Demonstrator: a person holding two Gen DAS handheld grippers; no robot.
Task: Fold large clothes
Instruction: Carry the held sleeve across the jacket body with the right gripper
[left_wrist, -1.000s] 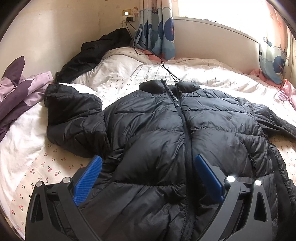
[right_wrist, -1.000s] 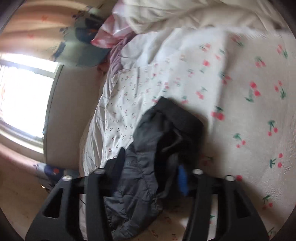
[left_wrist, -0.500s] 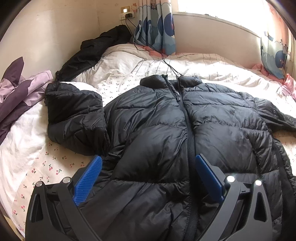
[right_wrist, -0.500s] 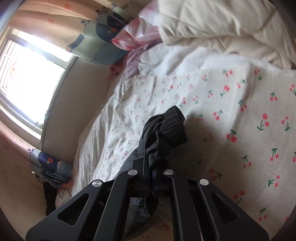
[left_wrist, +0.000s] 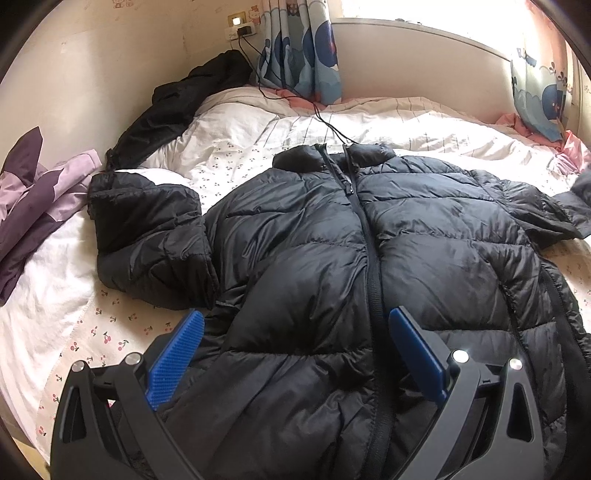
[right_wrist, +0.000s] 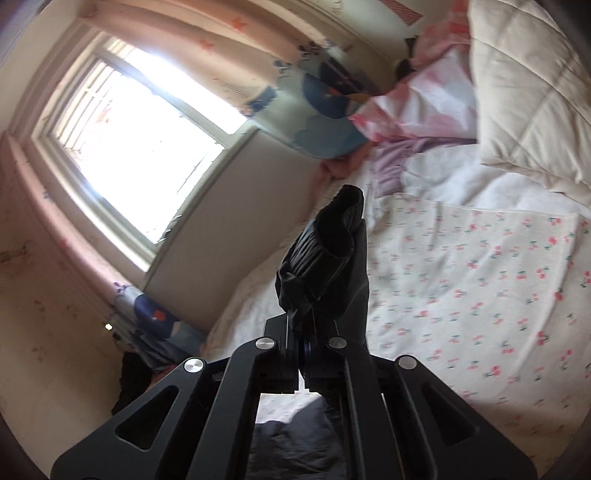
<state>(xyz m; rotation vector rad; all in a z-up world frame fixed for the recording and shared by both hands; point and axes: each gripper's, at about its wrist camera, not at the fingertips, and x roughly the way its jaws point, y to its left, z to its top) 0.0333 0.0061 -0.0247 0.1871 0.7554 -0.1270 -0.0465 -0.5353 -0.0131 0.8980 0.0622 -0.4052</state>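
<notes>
Right gripper (right_wrist: 301, 354) clamped on the jacket's cuff (right_wrist: 332, 254), raised, likely to fold the sleeve inward. Left gripper (left_wrist: 295, 354) hangs open above the jacket (left_wrist: 332, 258) on the bed (left_wrist: 66, 295).

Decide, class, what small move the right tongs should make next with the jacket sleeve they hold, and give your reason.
Probably carry the sleeve cuff inward and lay it across the black puffer jacket. The right tongs are shut on the cuff, lifted off the cherry-print sheet, while the jacket lies flat, zipped, under the open left tongs.
</notes>
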